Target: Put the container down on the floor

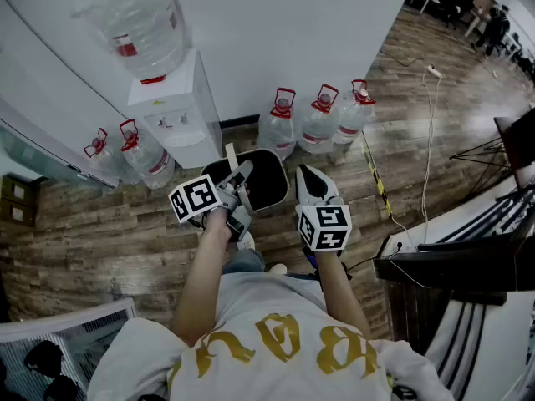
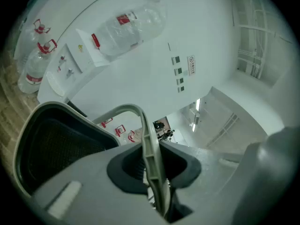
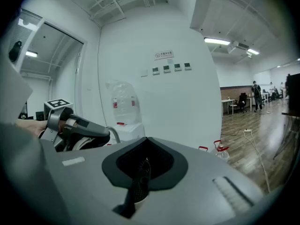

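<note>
A black container [image 1: 266, 180] with a pale rim hangs above the wooden floor, in front of my body. Its thin grey handle [image 1: 231, 155] stands up at the left side. My left gripper [image 1: 240, 182] is shut on that handle; in the left gripper view the handle [image 2: 151, 150] runs up between the jaws, with the container's dark mesh inside [image 2: 56, 146] to the left. My right gripper [image 1: 306, 176] sits at the container's right rim. In the right gripper view its jaws [image 3: 140, 173] are shut on a dark mesh strip of the container's wall [image 3: 138, 182].
A white water dispenser [image 1: 180, 114] with a big bottle [image 1: 138, 23] stands against the wall just behind the container. Three water bottles [image 1: 322, 120] stand on the floor to its right, two more [image 1: 147, 154] to its left. A dark desk [image 1: 456, 261] and cables [image 1: 429, 144] lie to the right.
</note>
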`<state>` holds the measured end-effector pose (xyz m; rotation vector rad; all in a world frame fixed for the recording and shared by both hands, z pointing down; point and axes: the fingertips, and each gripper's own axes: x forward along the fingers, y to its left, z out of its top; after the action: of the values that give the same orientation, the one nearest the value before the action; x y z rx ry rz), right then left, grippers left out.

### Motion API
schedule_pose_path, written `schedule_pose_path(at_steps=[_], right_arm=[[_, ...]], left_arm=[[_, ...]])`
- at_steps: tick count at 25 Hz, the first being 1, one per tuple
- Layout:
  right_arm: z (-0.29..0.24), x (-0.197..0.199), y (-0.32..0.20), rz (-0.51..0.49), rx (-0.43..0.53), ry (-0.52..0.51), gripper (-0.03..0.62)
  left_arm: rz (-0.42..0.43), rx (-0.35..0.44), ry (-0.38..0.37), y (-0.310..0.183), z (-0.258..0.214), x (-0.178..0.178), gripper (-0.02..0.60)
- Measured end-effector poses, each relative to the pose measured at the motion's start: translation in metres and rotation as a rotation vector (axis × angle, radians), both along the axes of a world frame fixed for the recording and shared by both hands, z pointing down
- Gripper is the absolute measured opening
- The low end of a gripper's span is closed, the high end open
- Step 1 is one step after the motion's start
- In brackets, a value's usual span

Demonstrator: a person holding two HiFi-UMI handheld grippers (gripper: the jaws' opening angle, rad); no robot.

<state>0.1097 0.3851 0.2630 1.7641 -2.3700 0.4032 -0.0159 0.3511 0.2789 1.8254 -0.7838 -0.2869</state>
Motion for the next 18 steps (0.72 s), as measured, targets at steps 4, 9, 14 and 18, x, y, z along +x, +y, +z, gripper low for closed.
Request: schedule_pose_path(at_steps=[4,9,14,18], right_arm=[[0.002,-0.004,0.008,-0.01,-0.005,0.013,0.029],[0.001,-0.007,0.019,-0.024,0.001,0.017,0.029],[0.002,-0.004,0.026,-0.015,0.01,0.004,0.029],[0.008,-0.002,0.021,-0.009,-0.002,0.0,0.029]], left_arm=[[-0.007,-0.003,0.005,0.003,0.001,-0.004,0.06],[-0.017,-0.008,-0.002,0.009,0.003,-0.011,0.06],[-0.04,-0.024,0.009,0.017,0.006,-0.019,0.061],[-0.067,-0.04,0.021,0.016,0.01,-0.033,0.061]])
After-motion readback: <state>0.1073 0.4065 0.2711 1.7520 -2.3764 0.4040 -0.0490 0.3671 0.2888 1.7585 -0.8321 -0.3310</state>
